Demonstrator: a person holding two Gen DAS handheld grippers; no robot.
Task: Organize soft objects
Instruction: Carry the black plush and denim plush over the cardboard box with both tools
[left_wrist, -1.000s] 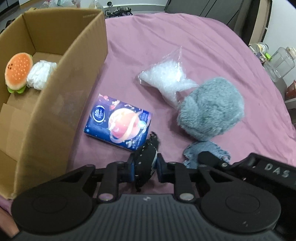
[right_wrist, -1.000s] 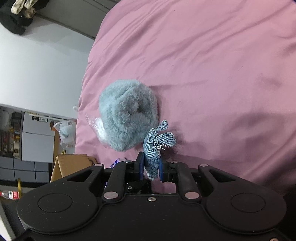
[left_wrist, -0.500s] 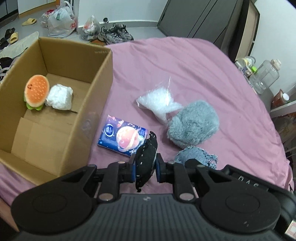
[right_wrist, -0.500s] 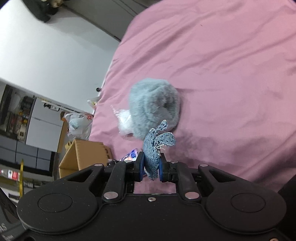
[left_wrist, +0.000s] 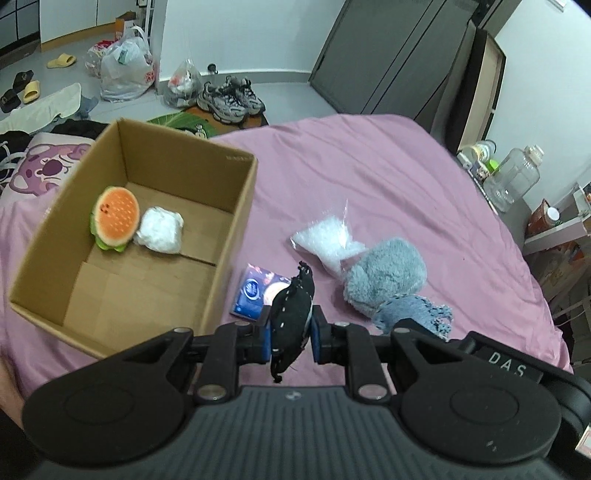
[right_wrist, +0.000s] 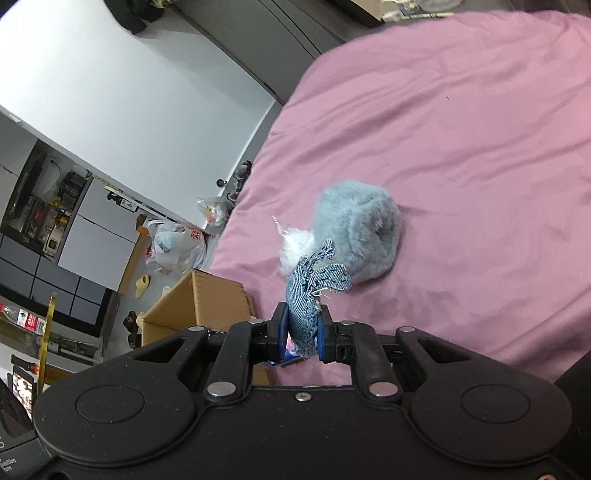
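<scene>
Clamping a black stitched pouch (left_wrist: 291, 314), the left gripper (left_wrist: 290, 338) hangs above the pink bed (left_wrist: 369, 177) beside the cardboard box (left_wrist: 229, 236), which holds a burger plush (left_wrist: 115, 218) and a white bundle (left_wrist: 159, 229). The right gripper (right_wrist: 302, 334) has its fingers pressed on a denim pouch (right_wrist: 306, 295). A grey fluffy item (right_wrist: 358, 232), a clear bag (left_wrist: 328, 240) and a blue packet (left_wrist: 253, 293) lie on the bed.

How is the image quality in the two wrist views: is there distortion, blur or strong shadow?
Left wrist view: fisheye bending curves the bed edge and wardrobe lines; light is even and soft, the cardboard box fairly sharp. Right wrist view: the scene looks rolled sideways, the grey fluffy item slightly soft, with a faint shadow beside it; no glare.
</scene>
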